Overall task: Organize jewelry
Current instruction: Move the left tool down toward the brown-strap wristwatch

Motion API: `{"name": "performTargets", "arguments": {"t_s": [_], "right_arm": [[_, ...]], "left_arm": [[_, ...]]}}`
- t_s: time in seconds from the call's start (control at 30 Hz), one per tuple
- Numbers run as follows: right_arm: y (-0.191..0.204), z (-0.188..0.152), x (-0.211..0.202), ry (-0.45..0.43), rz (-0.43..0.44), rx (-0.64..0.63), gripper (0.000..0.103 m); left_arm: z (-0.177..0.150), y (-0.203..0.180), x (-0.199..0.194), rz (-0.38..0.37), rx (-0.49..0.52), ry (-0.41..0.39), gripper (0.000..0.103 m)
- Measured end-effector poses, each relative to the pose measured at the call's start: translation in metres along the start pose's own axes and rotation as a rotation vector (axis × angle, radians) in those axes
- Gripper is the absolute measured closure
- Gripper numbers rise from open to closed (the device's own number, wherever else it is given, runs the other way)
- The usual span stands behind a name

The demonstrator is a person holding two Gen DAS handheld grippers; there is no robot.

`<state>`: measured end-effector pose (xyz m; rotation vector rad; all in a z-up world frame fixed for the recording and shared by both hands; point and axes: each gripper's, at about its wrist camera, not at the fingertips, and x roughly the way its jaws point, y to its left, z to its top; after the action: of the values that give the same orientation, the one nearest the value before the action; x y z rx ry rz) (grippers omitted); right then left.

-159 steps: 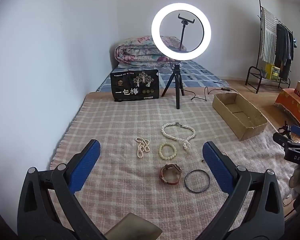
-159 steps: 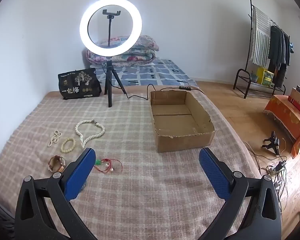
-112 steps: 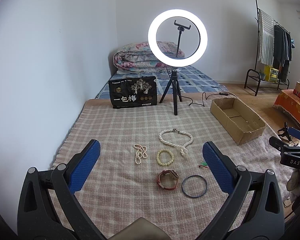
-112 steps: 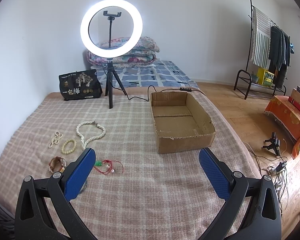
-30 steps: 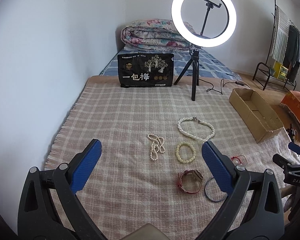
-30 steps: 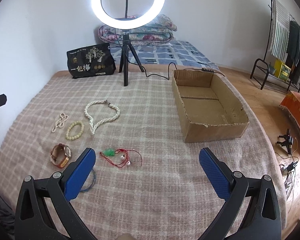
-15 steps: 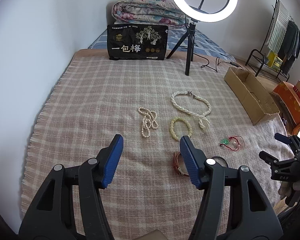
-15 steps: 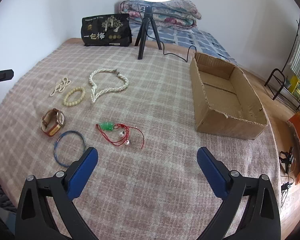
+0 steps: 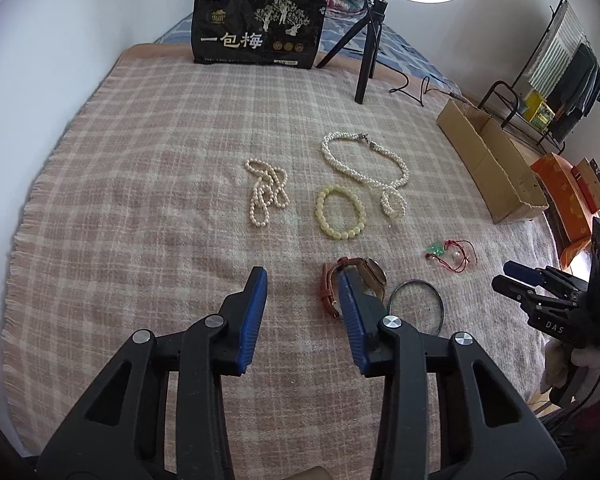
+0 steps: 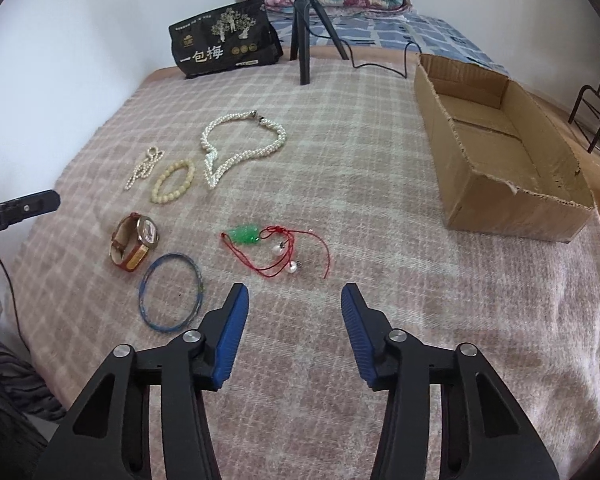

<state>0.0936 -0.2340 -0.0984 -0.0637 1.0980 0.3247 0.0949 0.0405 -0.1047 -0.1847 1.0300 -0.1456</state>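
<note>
Lying spread on a pink plaid blanket (image 10: 380, 184), the jewelry reads as follows from left to right. A thin pearl strand (image 9: 265, 192) sits farthest left, bunched in loose loops. Just beside it lies a cream bead bracelet (image 9: 341, 212), and behind that a thick twisted pearl necklace (image 9: 366, 164), its clasp end pointing away toward the tripod (image 9: 366, 36). Nearer the cameras, a brown-strap wristwatch (image 10: 134, 246) rests on its side, with a thin blue bangle (image 10: 171, 298) lying flat just beside it. Further right is a red cord necklace with a green pendant (image 10: 276, 250), its cord loosely tangled and two pale beads on it. An open cardboard box (image 10: 500, 196) stands well apart at the right edge of the blanket. The left gripper (image 9: 302, 300) hangs above the blanket, fingers apart and holding nothing, its right finger overlapping the wristwatch in that view. The right gripper (image 10: 294, 318) likewise has its fingers apart and bare, near the red cord.
</note>
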Motion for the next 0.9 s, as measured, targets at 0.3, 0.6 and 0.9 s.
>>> {"name": "performTargets", "arguments": {"t_s": [0.3, 0.6, 0.9], "right_arm": [[0.001, 0.001, 0.020, 0.043, 0.017, -0.056, 0.085], [-0.003, 0.000, 0.036, 0.081, 0.027, -0.067, 0.087], [-0.004, 0.010, 0.049, 0.071, -0.005, -0.120, 0.087]], "left_arm": [[-0.003, -0.003, 0.015, -0.014, 0.006, 0.040, 0.073], [-0.007, -0.007, 0.029, -0.021, 0.010, 0.084, 0.073], [-0.009, -0.007, 0.045, -0.042, -0.002, 0.136, 0.073]]}}
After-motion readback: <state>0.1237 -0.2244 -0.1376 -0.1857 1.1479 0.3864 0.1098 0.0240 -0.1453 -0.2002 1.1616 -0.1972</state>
